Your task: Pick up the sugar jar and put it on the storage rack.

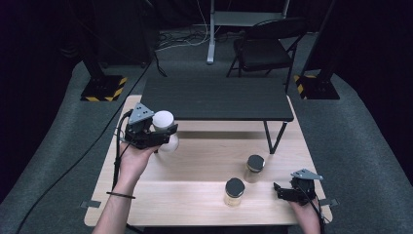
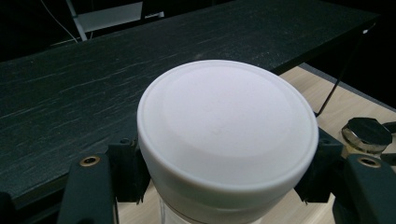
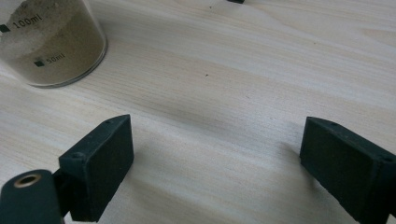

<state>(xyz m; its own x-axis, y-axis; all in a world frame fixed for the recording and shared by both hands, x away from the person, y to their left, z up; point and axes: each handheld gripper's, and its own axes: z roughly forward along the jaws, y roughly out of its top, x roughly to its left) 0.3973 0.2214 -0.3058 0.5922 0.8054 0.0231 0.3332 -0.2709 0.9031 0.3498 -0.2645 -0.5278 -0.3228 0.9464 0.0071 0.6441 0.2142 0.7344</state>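
Your left tool is clamped on the white-lidded jar, one jaw on each side just under the lid. In the left gripper view the two black pads press against the jar's neck below the white lid, and the lid's flat top faces up toward the camera. The jar stands upright in the grip: its long axis runs straight up and down, lid on top, clear body below. In the high view you hold it over the left part of the table, just in front of the near edge of the dark raised shelf. Whether its base touches the wood cannot be told.

Your right tool rests low at the table's right front corner, its jaws standing well apart with bare wood between them in the right gripper view. A jar with sandy contents stands upright near the left jaw there, apart from it.

Two black-lidded jars stand upright on the table between your hands: one near the front edge, the other just behind it and to its right.
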